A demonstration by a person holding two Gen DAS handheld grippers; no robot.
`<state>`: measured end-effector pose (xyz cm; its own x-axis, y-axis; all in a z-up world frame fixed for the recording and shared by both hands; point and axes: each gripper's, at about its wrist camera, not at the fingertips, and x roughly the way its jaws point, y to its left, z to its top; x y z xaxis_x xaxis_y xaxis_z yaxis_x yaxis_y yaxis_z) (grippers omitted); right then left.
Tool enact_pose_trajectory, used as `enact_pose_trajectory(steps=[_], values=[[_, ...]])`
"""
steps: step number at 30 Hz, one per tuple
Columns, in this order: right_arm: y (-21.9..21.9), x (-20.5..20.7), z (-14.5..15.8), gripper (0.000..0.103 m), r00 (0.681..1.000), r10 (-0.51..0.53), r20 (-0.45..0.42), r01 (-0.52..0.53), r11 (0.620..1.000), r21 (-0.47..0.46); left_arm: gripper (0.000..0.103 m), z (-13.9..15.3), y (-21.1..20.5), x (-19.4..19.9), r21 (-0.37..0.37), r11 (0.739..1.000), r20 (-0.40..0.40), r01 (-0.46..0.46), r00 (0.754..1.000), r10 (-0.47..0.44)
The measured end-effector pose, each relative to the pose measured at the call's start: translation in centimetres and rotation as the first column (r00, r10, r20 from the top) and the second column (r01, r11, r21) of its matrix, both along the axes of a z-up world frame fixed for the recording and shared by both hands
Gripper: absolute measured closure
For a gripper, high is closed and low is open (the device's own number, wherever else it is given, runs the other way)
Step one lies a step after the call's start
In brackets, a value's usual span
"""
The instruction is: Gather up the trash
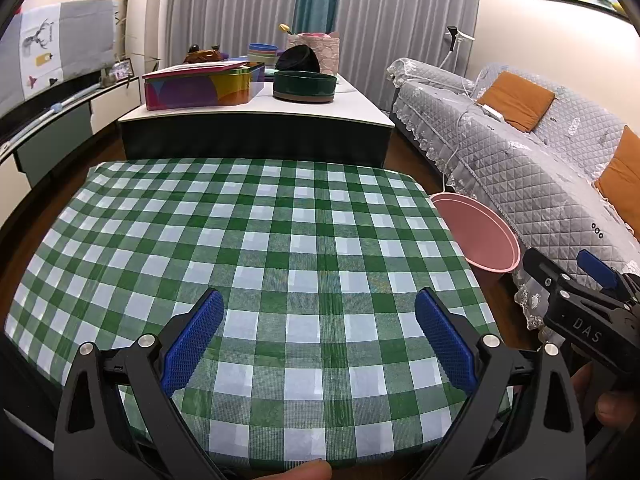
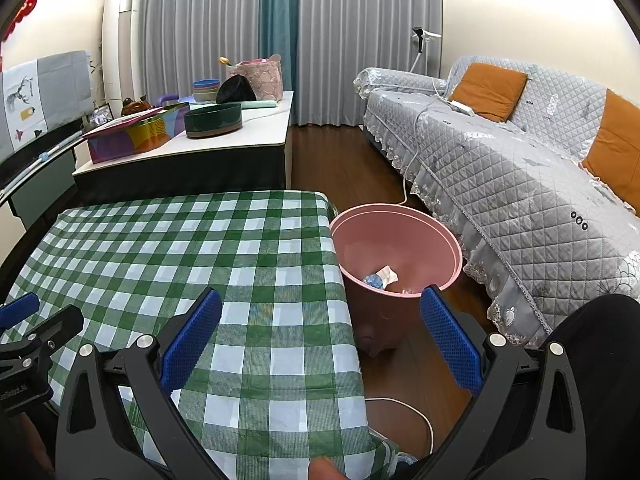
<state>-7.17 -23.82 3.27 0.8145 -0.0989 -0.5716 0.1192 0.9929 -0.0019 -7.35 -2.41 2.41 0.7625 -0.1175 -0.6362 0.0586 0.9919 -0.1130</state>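
The job looks almost done. The table [image 1: 280, 240] with its green and white checked cloth has no trash on it that I can see. The trash [image 2: 382, 276], a few crumpled bits of paper or wrapper, lies at the bottom of the pink bin [image 2: 400, 216]. The bin stands on the floor just beside the right side of the table.

The left gripper [image 1: 320, 312] hangs over the near part of the table with its 2 blue fingers [image 1: 196, 340] spread wide and nothing between them. The right gripper [image 2: 320, 312] hangs over the right edge of the table and the bin. It is spread wide too and holds nothing.

I think the next move is to look around for more trash. If there is none, the job is finished. A white cable [image 2: 408, 408] lies on the floor near the bin, so take care not to catch it.

Past the far edge stands a low white table [image 2: 224, 148] with a bright box [image 2: 132, 136] and a dark green bowl [image 2: 214, 120]. A grey sofa [image 2: 520, 184] with orange cushions [image 2: 490, 90] is on the right. Grey curtains [image 2: 360, 40] hang at the far wall.
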Motion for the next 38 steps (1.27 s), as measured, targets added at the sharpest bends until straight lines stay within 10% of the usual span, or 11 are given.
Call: enact_pose_trajectory(steps=[38], values=[[-0.63,0.21,-0.07,0.005,1.0,-0.014,-0.003,0.014,1.0,0.004,0.009,-0.32,-0.28,0.59,0.007,1.0,-0.012,0.017,1.0,-0.017]])
